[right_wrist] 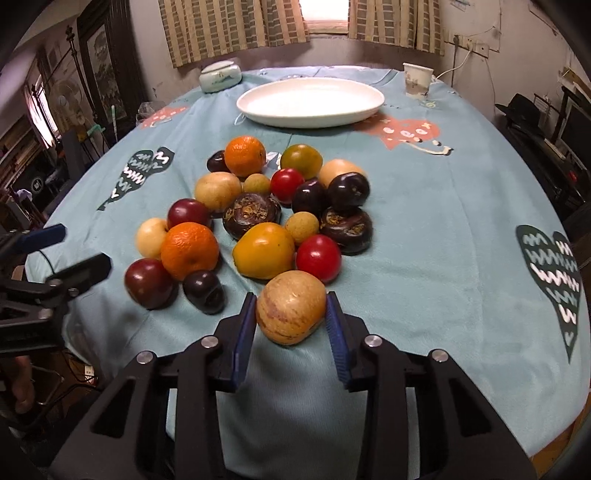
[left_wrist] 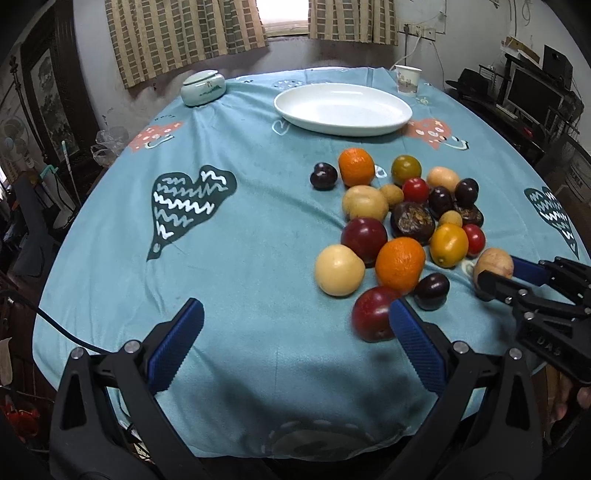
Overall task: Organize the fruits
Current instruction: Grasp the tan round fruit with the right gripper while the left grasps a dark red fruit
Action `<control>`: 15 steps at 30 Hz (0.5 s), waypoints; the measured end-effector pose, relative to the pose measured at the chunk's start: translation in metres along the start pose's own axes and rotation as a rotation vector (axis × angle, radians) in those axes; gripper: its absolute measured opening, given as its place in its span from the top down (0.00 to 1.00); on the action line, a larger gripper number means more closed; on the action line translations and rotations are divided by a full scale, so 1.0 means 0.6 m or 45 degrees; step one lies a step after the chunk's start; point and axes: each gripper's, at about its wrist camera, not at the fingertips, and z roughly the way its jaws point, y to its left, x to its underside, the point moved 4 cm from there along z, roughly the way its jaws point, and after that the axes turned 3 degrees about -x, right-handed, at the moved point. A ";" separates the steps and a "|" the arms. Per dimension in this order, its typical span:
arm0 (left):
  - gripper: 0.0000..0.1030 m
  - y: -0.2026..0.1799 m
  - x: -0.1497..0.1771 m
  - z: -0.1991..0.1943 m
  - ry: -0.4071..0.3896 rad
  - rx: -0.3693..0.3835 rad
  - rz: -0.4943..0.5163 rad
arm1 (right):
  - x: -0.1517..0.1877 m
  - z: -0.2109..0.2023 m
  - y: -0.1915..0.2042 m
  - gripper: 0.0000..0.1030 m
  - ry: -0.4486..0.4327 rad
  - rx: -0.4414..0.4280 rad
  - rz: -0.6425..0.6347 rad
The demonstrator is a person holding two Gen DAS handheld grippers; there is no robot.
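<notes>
Lidded ceramic jar (left_wrist: 202, 88) far left on blue patterned tablecloth (left_wrist: 236, 236); paper cup (left_wrist: 407, 79) far right; striped curtains (left_wrist: 184, 33) behind.

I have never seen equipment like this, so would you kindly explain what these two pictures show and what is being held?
There is no robot arm: a person holds a two-finger clamp in each hand, each with a wide-angle camera looking along its fingers. The left camera shows the left gripper open over bare cloth. The right camera shows the right gripper with its blue fingers on either side of a tan striped fruit; firm contact is unclear. Mixed fruit lies on the blue tablecloth, with an empty white dish behind.
</notes>
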 end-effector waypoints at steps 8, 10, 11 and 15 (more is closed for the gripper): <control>0.02 -0.053 0.015 0.024 0.055 0.109 0.054 | 0.019 -0.006 -0.022 0.63 0.018 0.008 0.040; 0.02 -0.069 0.017 0.027 0.053 0.123 0.086 | 0.020 -0.005 -0.024 0.63 0.019 0.005 0.042; 0.04 -0.077 0.018 0.032 0.054 0.128 0.093 | 0.020 -0.004 -0.026 0.63 0.019 0.000 0.048; 0.59 -0.084 0.024 0.059 0.127 0.181 0.081 | 0.019 -0.002 -0.027 0.63 0.014 -0.006 0.051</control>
